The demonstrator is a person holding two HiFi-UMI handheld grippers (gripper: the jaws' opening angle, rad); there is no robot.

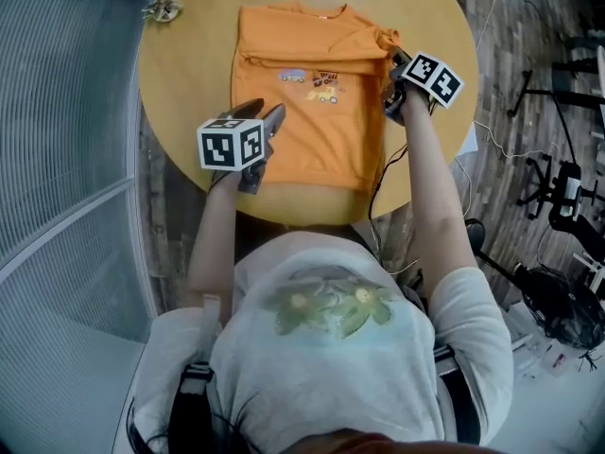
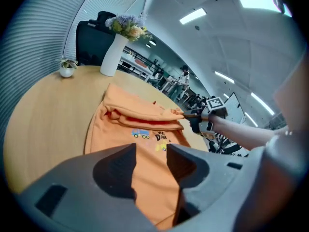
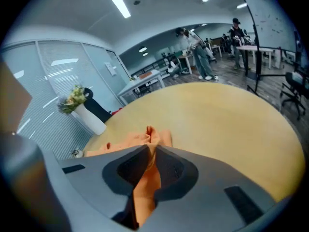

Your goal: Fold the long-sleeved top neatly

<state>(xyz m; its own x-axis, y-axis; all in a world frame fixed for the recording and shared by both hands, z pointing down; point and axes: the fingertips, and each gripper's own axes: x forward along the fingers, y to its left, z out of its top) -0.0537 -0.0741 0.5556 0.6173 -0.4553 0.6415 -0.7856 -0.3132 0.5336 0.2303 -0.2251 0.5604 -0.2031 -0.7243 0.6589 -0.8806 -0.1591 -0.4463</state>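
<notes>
Head view: orange top point(image 1: 307, 112) on the round table point(image 1: 189, 55).
Our right tool point(image 3: 150, 153) pinches its far right corner; our left tool point(image 2: 152, 151) hangs spread over the left side; cloth seems soft and light, so we should grip edges.

Head view: above top point(image 1: 312, 121), steeply down, whole top framed. Left gripper view: low at top's edge, close, facing vase point(image 2: 113, 52). Right gripper view: on top's corner, tight. All share top.
</notes>
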